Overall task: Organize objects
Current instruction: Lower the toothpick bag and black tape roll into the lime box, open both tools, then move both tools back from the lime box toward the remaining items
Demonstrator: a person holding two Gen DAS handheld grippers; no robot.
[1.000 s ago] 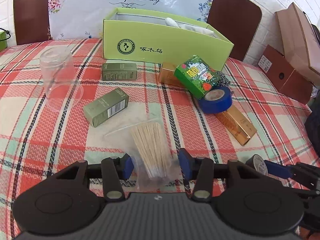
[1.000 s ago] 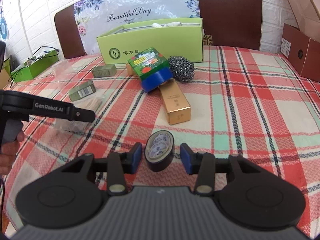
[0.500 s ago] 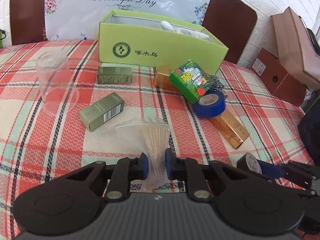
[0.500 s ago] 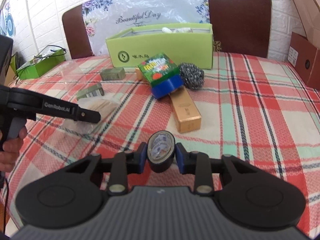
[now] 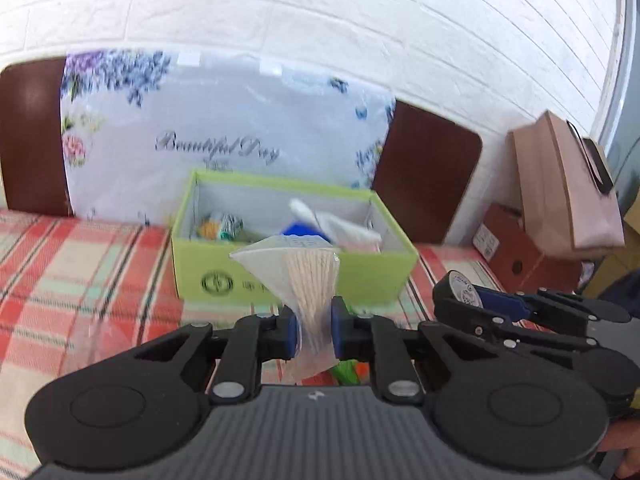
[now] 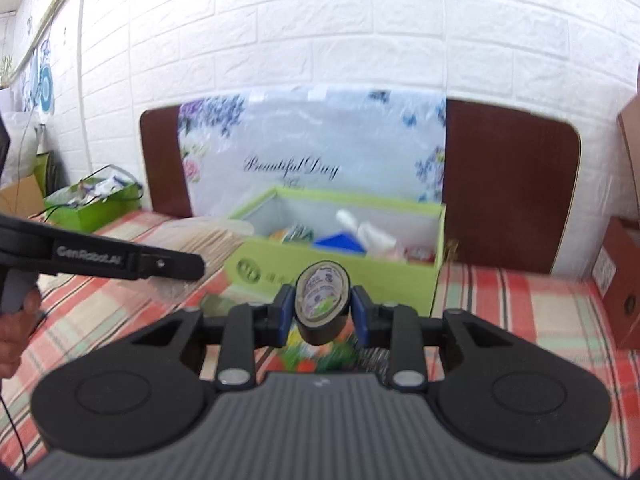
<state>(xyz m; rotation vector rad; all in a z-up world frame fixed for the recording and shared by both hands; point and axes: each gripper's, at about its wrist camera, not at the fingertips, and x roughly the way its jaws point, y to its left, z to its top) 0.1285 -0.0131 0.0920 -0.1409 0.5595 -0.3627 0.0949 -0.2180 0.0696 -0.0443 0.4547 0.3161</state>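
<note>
Left gripper (image 5: 313,330) pinches clear plastic bag of wooden sticks (image 5: 304,280); right gripper (image 6: 320,312) clamps black tape roll (image 6: 321,303); both aloft before lime-green cardboard box (image 5: 288,276) at tablecloth's far edge. Floppy bag may snag rim.

My left gripper (image 5: 313,330) is raised, pads pinched on a bag of sticks (image 5: 304,280). My right gripper (image 6: 320,314) is level beside it, clamping a tape roll (image 6: 322,300).

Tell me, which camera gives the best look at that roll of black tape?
The right wrist view: the black tape roll sits centred, clamped in the right gripper, its printed core facing the lens. The left wrist view shows the same roll only sideways near the right edge, smaller and partly hidden by that gripper.
</note>
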